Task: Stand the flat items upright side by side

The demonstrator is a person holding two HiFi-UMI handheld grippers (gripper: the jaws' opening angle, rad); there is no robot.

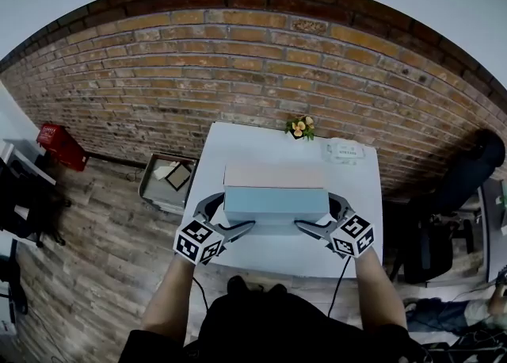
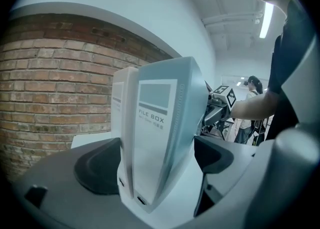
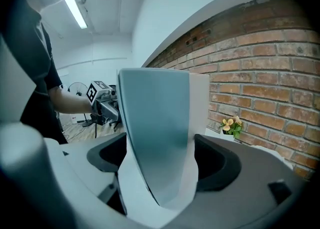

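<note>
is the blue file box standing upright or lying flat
Upright: the blue file box shows its narrow labelled end standing tall in the left gripper view, beside the beige box.

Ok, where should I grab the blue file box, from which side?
By its narrow ends: left tool from the left, right tool from the right. The blue file box stands upright on a long edge with the beige file box close against its far face, so probably only the ends are open.

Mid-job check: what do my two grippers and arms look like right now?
Both the left gripper and right gripper have light grey shells with black curved pads. Each carries a cube of black-and-white square markers and trails a black cable. The person wears a black top.
</note>
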